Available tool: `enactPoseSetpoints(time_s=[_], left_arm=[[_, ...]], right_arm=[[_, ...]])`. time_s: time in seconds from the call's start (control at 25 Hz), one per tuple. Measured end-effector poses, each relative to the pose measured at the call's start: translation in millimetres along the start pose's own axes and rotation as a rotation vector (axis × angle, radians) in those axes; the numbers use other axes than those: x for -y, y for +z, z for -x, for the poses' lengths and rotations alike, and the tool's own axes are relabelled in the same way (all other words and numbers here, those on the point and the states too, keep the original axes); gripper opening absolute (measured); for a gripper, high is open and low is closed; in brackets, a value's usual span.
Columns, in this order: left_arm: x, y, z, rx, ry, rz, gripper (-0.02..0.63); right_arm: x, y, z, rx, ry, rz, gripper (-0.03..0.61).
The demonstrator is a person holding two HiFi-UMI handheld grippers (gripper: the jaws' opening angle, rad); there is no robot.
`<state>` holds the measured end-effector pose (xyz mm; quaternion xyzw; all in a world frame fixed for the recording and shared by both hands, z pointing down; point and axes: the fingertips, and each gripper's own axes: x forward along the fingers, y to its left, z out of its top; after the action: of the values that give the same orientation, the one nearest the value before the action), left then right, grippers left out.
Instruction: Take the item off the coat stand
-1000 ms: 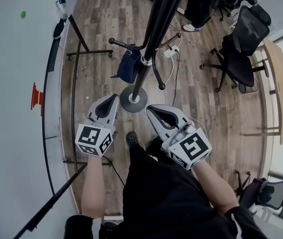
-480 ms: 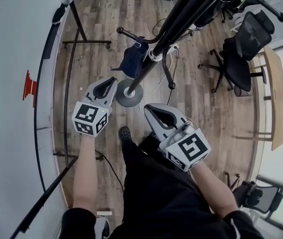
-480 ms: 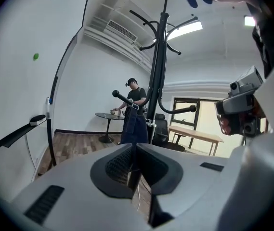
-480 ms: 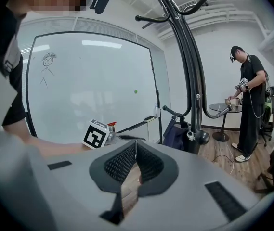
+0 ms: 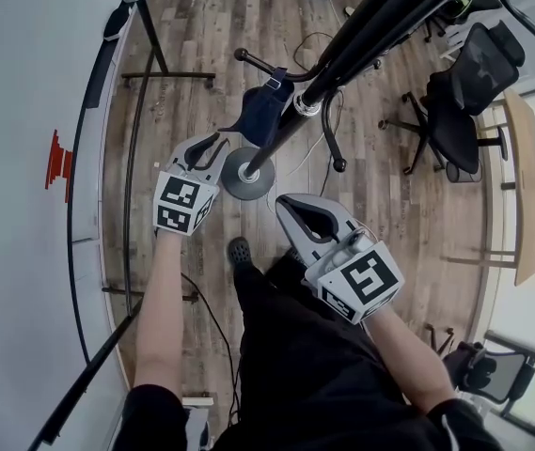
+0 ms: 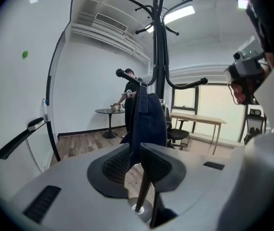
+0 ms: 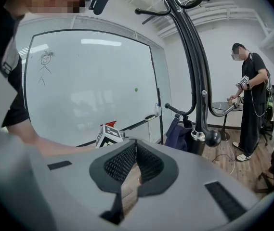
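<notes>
head view: looking steeply down at the stand (image 5: 361,38), with the bag (image 5: 263,113) hung on a low hook (image 5: 258,62) right beside the pole (image 5: 281,132). left gripper (image 5: 209,147) close under the bag, jaws opening, nothing between them yet. right gripper (image 5: 291,207) hanging back, clenched tight and empty. chair (image 5: 464,83) well off to the right, whiteboard (image 5: 23,205) along the left.

left gripper view: staring straight at the bag past the jaws, pole just behind it. no contact as far as can be told. person (image 6: 128,93) and round table (image 6: 109,111) way in the back, desk (image 6: 198,120) further right, none of it in the way.

right gripper view: pads pressed together, nothing in there.

worries: could clamp the pole or hook along with the fabric, with everything sitting so close. could also yank sideways and rock the stand, or leave the bag snagged on the knobbed hook end instead of lifting up and over. only one tool anywhere near, so nothing steadying that pole.
</notes>
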<state>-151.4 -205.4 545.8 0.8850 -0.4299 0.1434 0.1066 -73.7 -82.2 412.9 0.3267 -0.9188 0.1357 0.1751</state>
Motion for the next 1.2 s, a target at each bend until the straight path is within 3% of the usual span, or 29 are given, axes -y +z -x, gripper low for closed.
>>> enactPoseSetpoints(time_s=[0.28, 0.56, 0.96, 1.2], left_arm=[[-8, -29, -25, -0.152, -0.001, -0.200, 0.099], [-6, -39, -45, -0.229, -0.060, -0.344, 0.151], [-2, -56, -68, -0.356, -0.104, -0.601, 0.161], [1, -57, -73, -0.375, -0.107, -0.625, 0.124]], right_arm=[[8, 1, 0, -0.006, -0.012, -0.004, 0.031], [16, 2, 0, -0.008, -0.024, -0.009, 0.032], [19, 0, 6, -0.003, -0.041, -0.025, 0.031], [19, 1, 9, 0.005, -0.045, -0.025, 0.031]])
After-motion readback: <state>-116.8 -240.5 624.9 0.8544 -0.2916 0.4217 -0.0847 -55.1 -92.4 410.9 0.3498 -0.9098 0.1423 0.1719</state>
